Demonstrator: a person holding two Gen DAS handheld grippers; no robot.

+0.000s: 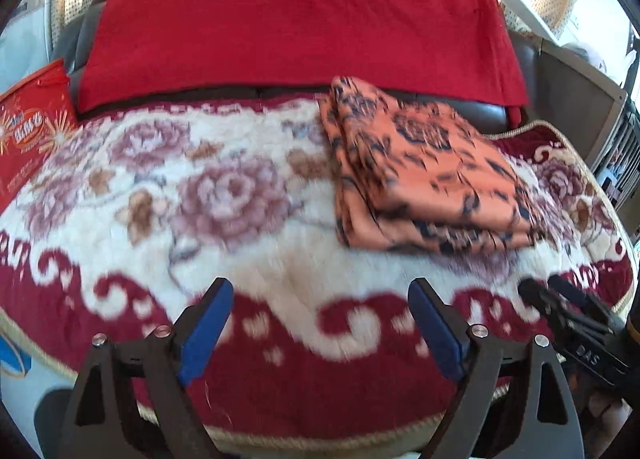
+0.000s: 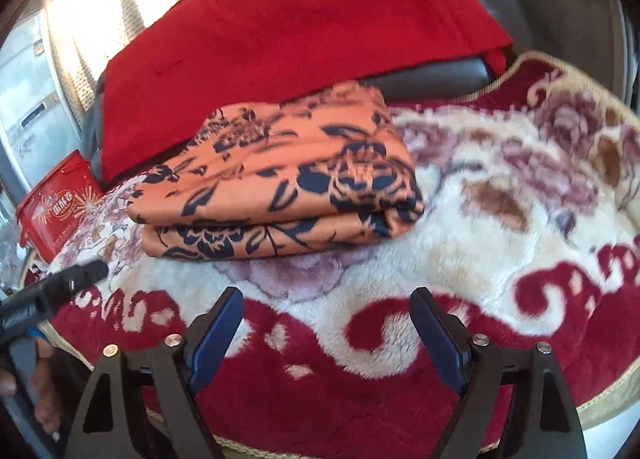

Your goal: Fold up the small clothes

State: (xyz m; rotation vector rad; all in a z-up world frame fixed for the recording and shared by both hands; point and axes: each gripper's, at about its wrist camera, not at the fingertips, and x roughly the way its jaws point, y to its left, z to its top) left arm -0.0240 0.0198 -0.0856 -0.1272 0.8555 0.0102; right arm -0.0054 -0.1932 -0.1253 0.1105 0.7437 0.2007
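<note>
An orange cloth with a dark blue flower print [image 1: 424, 175] [image 2: 288, 179] lies folded in several layers on a plush cream and maroon floral blanket [image 1: 200, 219] [image 2: 500, 219]. My left gripper [image 1: 320, 291] stands open over the blanket's near maroon border, left of and short of the cloth, with nothing between its blue pads. My right gripper [image 2: 326, 299] is open too, empty, just in front of the folded cloth. The right gripper's black fingers [image 1: 560, 299] show at the right edge of the left wrist view, and the left gripper's fingers [image 2: 76, 279] at the left of the right wrist view.
A red blanket [image 1: 296, 19] [image 2: 288, 27] drapes over a dark seat back behind the cloth. A red printed bag [image 1: 28, 131] [image 2: 56, 203] stands at the far left. Light curtains hang behind, and a grey unit [image 1: 580, 99] is at the right.
</note>
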